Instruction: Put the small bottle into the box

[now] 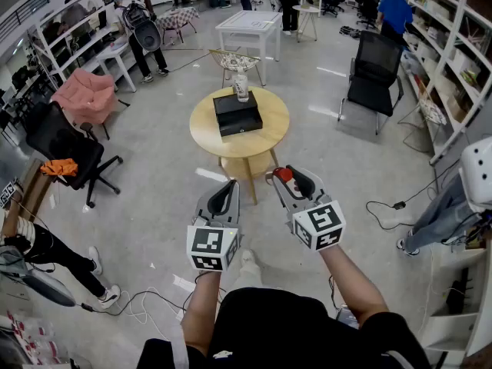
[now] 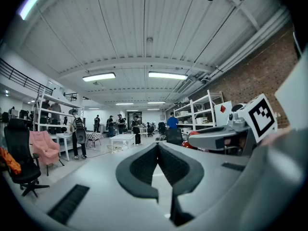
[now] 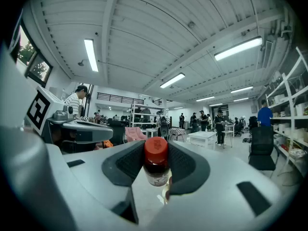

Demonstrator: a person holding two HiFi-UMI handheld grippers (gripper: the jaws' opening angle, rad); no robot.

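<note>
on round table: box; right fingers clamp small bottle, left fingers together.

Round wooden table, pink armchair, black office chair, white table, perhaps a wire stool.

A round wooden table is standing in the middle of the grey floor. A black box is lying flat near the middle of the table top. A pale bottle is standing up at the far edge, just behind the box. On the floor, a pink chair and a black wheeled chair are sitting off to the left, well apart from the table. Black cables are trailing over the floor nearby.
</note>
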